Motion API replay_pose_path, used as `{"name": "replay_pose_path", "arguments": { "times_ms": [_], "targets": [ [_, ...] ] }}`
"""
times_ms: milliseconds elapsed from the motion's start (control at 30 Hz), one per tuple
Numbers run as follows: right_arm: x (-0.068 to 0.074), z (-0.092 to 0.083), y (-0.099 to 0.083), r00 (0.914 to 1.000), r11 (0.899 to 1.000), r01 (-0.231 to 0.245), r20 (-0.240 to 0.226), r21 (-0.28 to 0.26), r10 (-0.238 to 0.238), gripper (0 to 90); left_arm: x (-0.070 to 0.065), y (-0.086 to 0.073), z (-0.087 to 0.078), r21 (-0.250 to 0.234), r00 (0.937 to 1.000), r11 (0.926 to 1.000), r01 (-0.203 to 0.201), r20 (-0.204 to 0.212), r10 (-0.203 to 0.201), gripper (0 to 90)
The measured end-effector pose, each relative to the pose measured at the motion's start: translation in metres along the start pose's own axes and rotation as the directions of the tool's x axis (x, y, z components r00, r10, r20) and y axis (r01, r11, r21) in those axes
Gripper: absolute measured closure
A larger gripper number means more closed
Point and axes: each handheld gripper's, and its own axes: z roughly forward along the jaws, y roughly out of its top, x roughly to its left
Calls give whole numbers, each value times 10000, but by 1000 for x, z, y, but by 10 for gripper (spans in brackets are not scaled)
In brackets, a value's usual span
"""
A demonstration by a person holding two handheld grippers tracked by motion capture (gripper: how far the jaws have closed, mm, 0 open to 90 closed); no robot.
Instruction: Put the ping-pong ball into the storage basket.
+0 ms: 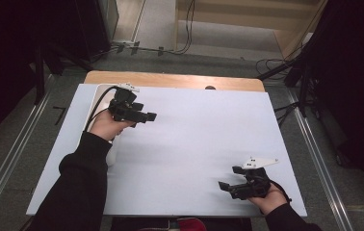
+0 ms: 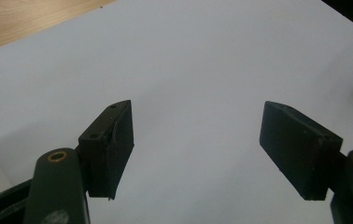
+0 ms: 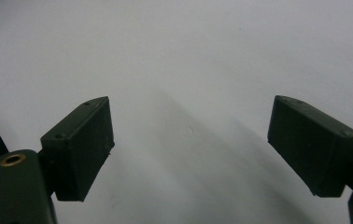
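A white sheet (image 1: pixel 189 139) covers the table. My left gripper (image 1: pixel 150 116) is held above its far left part, jaws pointing right. In the left gripper view that gripper (image 2: pixel 195 147) is open, with bare white surface between its black pads (image 2: pixel 114 147). My right gripper (image 1: pixel 230 179) hovers near the front right edge, jaws pointing left. In the right gripper view it (image 3: pixel 191 149) stands open too, and nothing lies between its pads (image 3: pixel 83 144).
A wooden tabletop edge (image 1: pixel 170 79) shows beyond the sheet at the back. A white board or tray rim (image 1: pixel 96 96) lies under my left hand. Cables (image 1: pixel 185 29) and dark stands (image 1: pixel 300 72) sit on the floor behind. Metal rails (image 1: pixel 324 163) run along both sides.
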Motion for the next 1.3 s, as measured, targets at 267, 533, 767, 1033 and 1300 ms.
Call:
{"name": "replay_pose_path", "arguments": {
  "times_ms": [267, 533, 767, 1033, 1300],
  "targets": [
    [0, -1, 0, 10000, 10000, -6, -23, 22, 6, 130, -11, -3, 2, -112, 9997, 9999, 18, 250, -16, 265],
    [0, 0, 0, 10000, 10000, 3, -5, 1, -3, 130, -19, -9, 3, -102, 9993, 9997, -227, 289, 230, 265],
    [0, 0, 0, 10000, 10000, 8, -11, -3, -8, 131, -28, -15, 2, -291, 9978, 9979, -583, 285, 591, 265],
    [0, 0, 0, 10000, 10000, -30, -9, 3, 30, 131, -33, -18, -1, -494, 9973, 9970, -599, 385, 618, 265],
    [0, 0, 0, 10000, 10000, 17, -25, 21, -17, 131, -38, -25, -2, -565, 9972, 9968, -571, 441, 596, 264]
  ]
}}
